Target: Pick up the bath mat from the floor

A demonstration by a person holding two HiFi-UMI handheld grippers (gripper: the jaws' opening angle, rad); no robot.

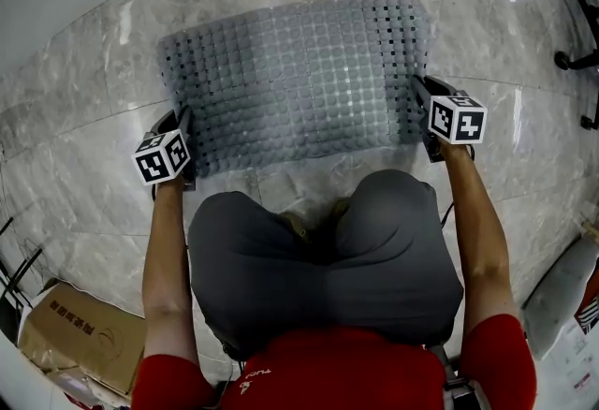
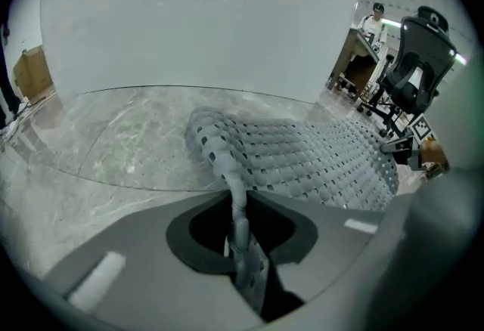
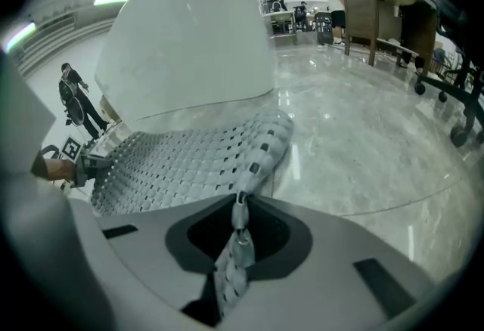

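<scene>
Bath mat [image 1: 299, 80]: long axis left to right. Short ends partly hidden inside left hand-held gripper [image 1: 185, 132] and right hand-held gripper [image 1: 421, 104], both clamped on it.

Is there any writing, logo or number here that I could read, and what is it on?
Nothing can be read outright.
Cardboard box: red print, too blurred to read.
Red shirt: small pale print, too small to read.
Marker cubes: black-and-white squares, no letters.
Bath mat: no print.
</scene>
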